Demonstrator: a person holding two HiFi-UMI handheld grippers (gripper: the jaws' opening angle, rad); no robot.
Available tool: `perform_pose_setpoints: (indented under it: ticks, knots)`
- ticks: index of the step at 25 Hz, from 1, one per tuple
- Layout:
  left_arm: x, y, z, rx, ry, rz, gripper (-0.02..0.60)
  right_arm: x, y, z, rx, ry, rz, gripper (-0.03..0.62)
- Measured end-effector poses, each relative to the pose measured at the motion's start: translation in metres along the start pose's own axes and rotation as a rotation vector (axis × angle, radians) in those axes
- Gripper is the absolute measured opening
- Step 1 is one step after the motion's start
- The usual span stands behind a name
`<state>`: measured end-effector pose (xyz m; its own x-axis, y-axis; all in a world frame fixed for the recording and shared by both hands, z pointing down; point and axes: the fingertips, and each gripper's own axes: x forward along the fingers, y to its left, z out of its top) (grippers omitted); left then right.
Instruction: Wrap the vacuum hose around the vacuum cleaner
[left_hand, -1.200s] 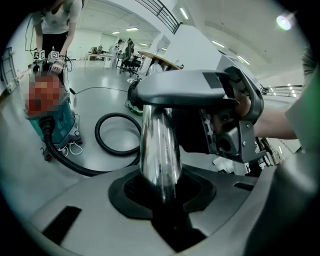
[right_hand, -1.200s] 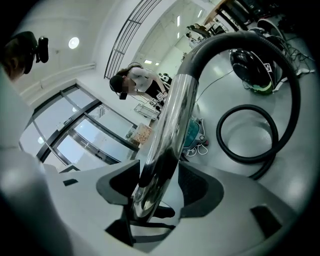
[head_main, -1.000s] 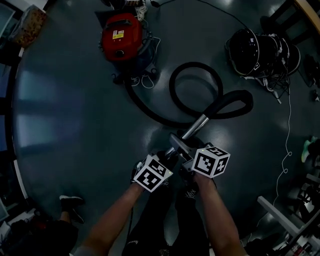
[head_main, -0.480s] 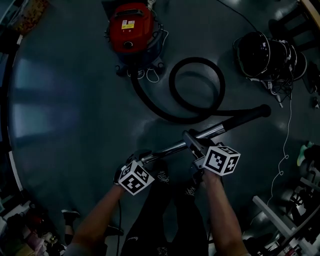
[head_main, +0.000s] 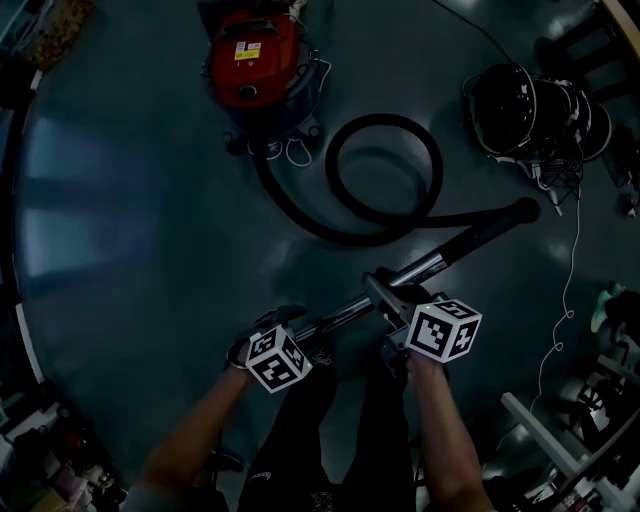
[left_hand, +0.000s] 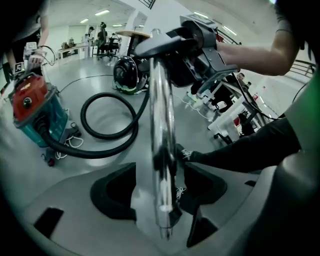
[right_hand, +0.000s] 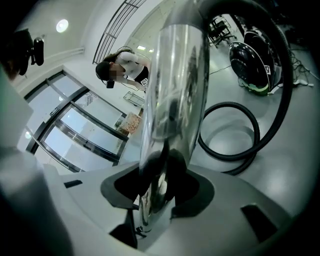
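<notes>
my left gripper (left_hand: 159, 187) stands spread. its jaws have just been opening, and the chrome tube (left_hand: 161, 125) runs between them; the left pad is clear of the metal and the right pad is close beside it. my right gripper (right_hand: 160, 187) has just been closing and is clamped on the same tube further up, with both pads pressed against it. in the head view the tube slants from my left gripper up to the right, past the right gripper, to a black handle (head_main: 500, 225). the black hose (head_main: 385, 121) lies on the grey floor (head_main: 130, 200). it leaves the base of the red vacuum cleaner (head_main: 245, 60), sweeps down and right, forms one open loop beside the machine and ends at the handle. no turn of it lies round the vacuum cleaner, which stands upright at the top of the head view, well apart from both grippers. a dark round appliance (head_main: 520, 105) with tangled cables sits at the upper right. my legs in dark trousers (head_main: 330, 430) are below the grippers. a person (right_hand: 125, 65) stands in the background of the right gripper view.
</notes>
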<state>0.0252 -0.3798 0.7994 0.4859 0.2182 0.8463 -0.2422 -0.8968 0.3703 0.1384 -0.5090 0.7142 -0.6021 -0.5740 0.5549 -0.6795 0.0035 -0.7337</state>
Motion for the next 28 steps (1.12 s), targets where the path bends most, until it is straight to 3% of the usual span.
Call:
perform_pose_setpoints:
  ticks: [5,15,20,23,28]
  knots:
    - [0.025,-0.036,0.037,-0.054,-0.020,0.006,0.305,-0.021,-0.016,0.017,-0.011,-0.018,0.003,0.155]
    - [0.083,-0.139,0.133,-0.120,-0.057,-0.133,0.305,-0.080,-0.051,0.047,-0.145,-0.041,0.027,0.138]
    - [0.118,-0.178,0.184,-0.158,-0.076,-0.194,0.305,-0.104,-0.069,0.049,-0.281,0.030,0.050,0.132]
    - [0.138,-0.191,0.207,-0.150,-0.074,-0.211,0.305,-0.115,-0.075,0.044,-0.380,0.101,0.092,0.130]
    - [0.143,-0.175,0.214,-0.142,-0.047,-0.164,0.305,-0.121,-0.080,0.042,-0.471,0.162,0.147,0.127]
